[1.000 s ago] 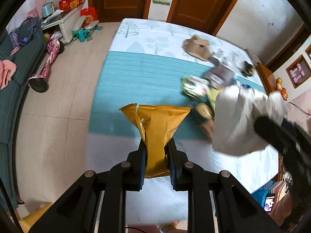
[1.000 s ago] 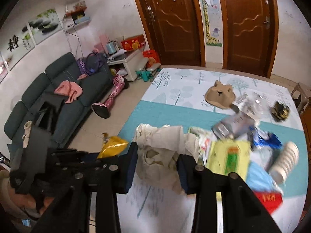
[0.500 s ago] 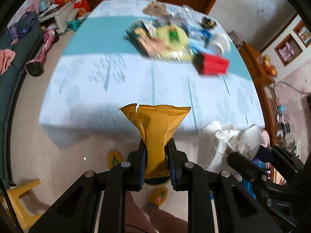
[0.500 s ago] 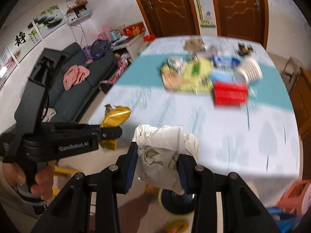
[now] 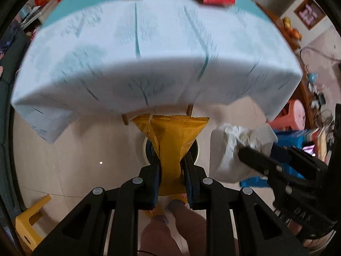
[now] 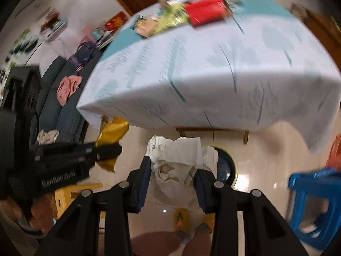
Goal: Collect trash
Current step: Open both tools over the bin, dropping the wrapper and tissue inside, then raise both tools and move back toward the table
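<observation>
Grippers now hang below the table edge, where a second ago they were over the tabletop. In the left wrist view, I see my left gripper (image 5: 171,168) clamped on the yellow snack wrapper (image 5: 172,140), directly above the round bin (image 5: 197,149) on the floor; drop-off looks near. In the right wrist view, my right gripper (image 6: 172,176) grips crumpled white paper (image 6: 178,162) beside the same bin (image 6: 226,166), whose dark inside shows no contents I can make out. More trash (image 6: 187,10) remains on the table (image 6: 213,68).
</observation>
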### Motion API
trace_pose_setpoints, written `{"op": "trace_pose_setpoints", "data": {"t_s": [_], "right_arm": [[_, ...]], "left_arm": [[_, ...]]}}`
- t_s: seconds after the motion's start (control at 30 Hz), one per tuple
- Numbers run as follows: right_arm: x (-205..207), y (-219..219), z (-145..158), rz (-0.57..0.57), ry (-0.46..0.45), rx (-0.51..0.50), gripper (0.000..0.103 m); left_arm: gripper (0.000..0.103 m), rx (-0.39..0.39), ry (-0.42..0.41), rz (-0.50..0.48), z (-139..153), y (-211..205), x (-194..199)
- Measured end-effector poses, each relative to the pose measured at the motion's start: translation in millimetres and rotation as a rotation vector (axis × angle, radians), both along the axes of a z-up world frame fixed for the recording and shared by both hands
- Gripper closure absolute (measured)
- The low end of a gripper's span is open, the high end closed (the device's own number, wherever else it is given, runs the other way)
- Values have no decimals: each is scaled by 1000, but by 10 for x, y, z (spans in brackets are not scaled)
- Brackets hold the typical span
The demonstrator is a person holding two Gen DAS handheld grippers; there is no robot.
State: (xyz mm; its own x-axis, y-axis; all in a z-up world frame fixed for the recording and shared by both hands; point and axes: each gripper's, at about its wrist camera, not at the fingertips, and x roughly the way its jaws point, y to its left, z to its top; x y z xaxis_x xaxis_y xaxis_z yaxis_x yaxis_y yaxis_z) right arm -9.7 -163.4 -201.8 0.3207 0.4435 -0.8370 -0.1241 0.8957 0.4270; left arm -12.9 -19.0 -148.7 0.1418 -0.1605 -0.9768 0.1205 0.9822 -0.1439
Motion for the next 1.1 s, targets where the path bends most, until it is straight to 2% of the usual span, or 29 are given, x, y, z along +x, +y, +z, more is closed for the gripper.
{"op": "trace_pose_setpoints", "data": {"t_s": [0.27, 0.37, 0.47, 0.53, 0.6, 0.67, 0.7, 0.87, 1.0, 1.1], "right_arm": [[70, 21, -1115, -107, 89, -28, 62], [94, 2, -1497, -134, 101, -44, 60], [153, -39, -1787, -173, 119, -45, 56], [168, -91, -1976, -194, 125, -42, 53], [196, -125, -2106, -206, 129, -33, 46], [219, -132, -2183, -211, 135, -37, 34], [223, -143, -2204, -217, 130, -43, 31], [204, -170, -2183, -225, 121, -19, 30], [172, -146, -1995, -207, 109, -21, 30], [133, -137, -1805, -199, 105, -22, 30]], "left_arm": [[84, -21, 39, -39, -1030, -57, -27], [78, -2, 30, -67, -1367, -113, -28], [65, 10, 17, -79, -1616, -140, -1], [47, 28, 10, -82, -1747, -148, 4], [39, 34, -1, -79, -1817, -137, 22], [30, 35, -8, -66, -1854, -110, 29], [25, 34, -10, -60, -1867, -85, 36], [23, 38, -26, -39, -1756, -32, 41], [15, 32, -41, -23, -1596, -15, 31], [15, 20, -49, -2, -1389, 1, -10]]}}
